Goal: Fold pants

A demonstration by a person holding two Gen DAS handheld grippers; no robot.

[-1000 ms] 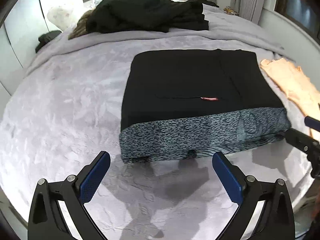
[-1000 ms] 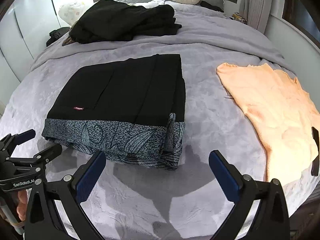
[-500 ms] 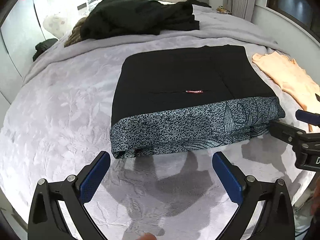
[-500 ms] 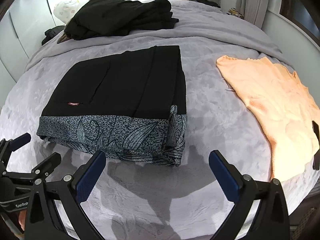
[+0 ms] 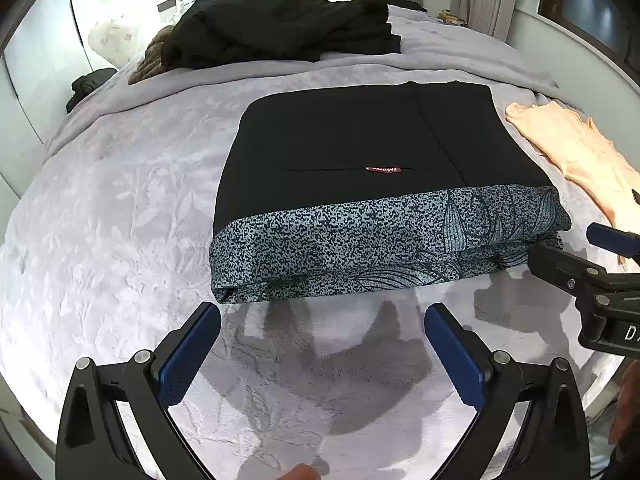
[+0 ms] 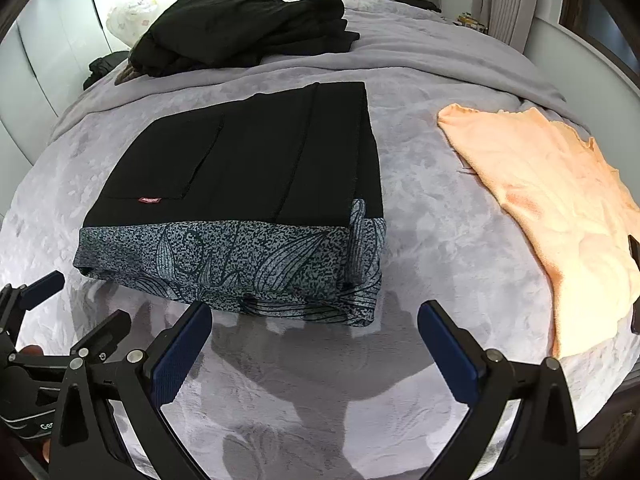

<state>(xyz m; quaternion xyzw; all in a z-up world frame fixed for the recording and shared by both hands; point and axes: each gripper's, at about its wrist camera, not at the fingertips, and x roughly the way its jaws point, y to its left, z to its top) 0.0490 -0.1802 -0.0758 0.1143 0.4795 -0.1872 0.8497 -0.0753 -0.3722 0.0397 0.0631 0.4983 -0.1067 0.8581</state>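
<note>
pants point(image 5: 372, 184) lay folded flat mid-bed point(image 5: 100, 240), peach cloth point(image 6: 552, 208) beside them. left tongs point(image 5: 322, 354) and right tongs point(image 6: 314, 350) both spread apart, empty, just short of the pants' patterned edge.

Both views are evenly and fairly brightly lit by soft indoor light. Grey shadows of the open gripper fingers fall on the blanket point(image 5: 120, 216) at lower centre of each frame, soft-edged and overlapping, reaching up toward the folded pants point(image 5: 360, 184). Focus is sharp in the middle; the speckled band's print reads clearly. Strong fisheye bending curves the bed outline, and black vignette fills all four corners. The white wall at upper left looks slightly washed out. The window point(image 5: 592, 8) at upper right is dark.
</note>
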